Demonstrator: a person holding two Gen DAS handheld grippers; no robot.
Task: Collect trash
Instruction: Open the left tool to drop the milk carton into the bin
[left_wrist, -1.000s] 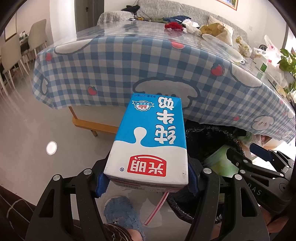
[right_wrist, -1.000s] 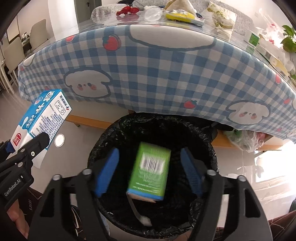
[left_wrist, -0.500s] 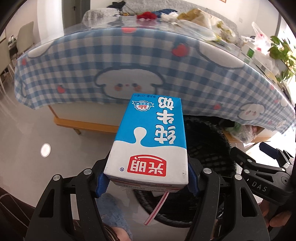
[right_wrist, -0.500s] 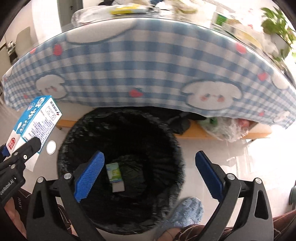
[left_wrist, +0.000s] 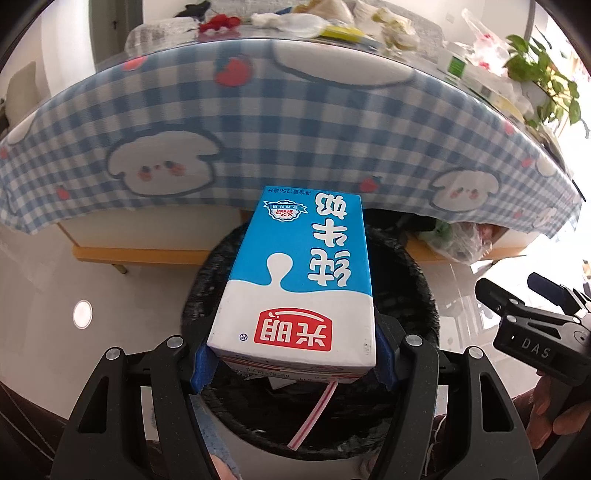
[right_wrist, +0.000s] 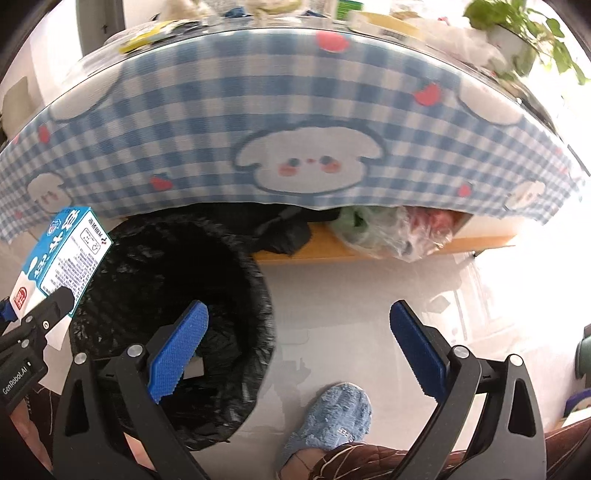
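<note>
A pale glossy floor (right_wrist: 351, 295) runs under the worktop (left_wrist: 295, 122), draped in blue gingham with cartoon pups. The black-lined bin (right_wrist: 177, 295) holds dim scraps. The left tool (left_wrist: 291, 365) clamps a blue-and-white milk carton (left_wrist: 299, 280), straw dangling, above the bin. The right tool (right_wrist: 299, 347) gapes empty, its jaws just widened, beside the bin.
</note>
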